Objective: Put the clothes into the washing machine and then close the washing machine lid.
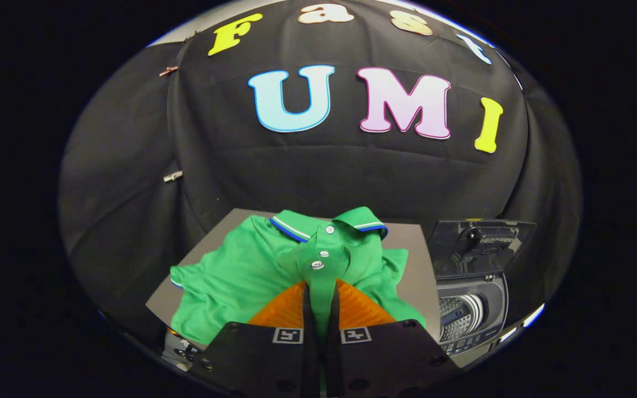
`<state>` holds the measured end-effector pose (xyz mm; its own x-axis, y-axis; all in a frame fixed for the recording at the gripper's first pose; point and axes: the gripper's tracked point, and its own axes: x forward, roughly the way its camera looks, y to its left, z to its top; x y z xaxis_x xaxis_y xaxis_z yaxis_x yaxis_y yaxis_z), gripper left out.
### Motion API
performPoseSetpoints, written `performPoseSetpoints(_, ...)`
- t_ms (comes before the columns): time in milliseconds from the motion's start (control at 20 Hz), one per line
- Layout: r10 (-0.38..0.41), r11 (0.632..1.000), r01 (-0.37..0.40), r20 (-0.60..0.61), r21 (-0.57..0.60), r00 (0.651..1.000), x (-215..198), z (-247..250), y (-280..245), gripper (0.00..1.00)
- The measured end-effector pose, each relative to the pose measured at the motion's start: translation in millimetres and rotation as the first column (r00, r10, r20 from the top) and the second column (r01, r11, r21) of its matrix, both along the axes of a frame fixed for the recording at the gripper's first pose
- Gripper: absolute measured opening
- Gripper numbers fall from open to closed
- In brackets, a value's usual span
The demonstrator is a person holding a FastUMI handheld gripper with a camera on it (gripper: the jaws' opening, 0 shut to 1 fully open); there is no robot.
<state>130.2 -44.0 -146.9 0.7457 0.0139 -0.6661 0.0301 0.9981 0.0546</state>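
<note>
**Shirt pinched, washer off to the right**

Between my 2 fingers (321,309) runs a fold of the green polo shirt (241,276), taken along its button placket, and both fingers press on it from either side, so my gripper (321,315) is closed on cloth. Beyond the fingertips the placket runs straight away from me to the collar (324,221), so the shirt's long axis lines up with my own. Most of the shirt lies spread on the grey table (412,243), sleeves to either side.

To the right of the table stands the washing machine (470,309), its lid (479,240) tilted up and open and the drum (459,315) showing below it. I judge the coming move to be a lift and a swing rightward, high enough that the trailing cloth passes over the machine's rim and drops into the drum.
</note>
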Motion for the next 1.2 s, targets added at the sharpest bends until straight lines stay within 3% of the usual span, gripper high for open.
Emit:
performPoseSetpoints(200,0.031,0.999,-0.031,0.027,-0.006,0.999,6,15,-15,0.09)
performPoseSetpoints(700,0.175,0.975,-0.178,0.036,0.136,0.984,-18,36,-98,0.1)
performPoseSetpoints(1200,0.103,0.979,-0.107,0.037,0.174,0.994,9,45,-277,0.1)
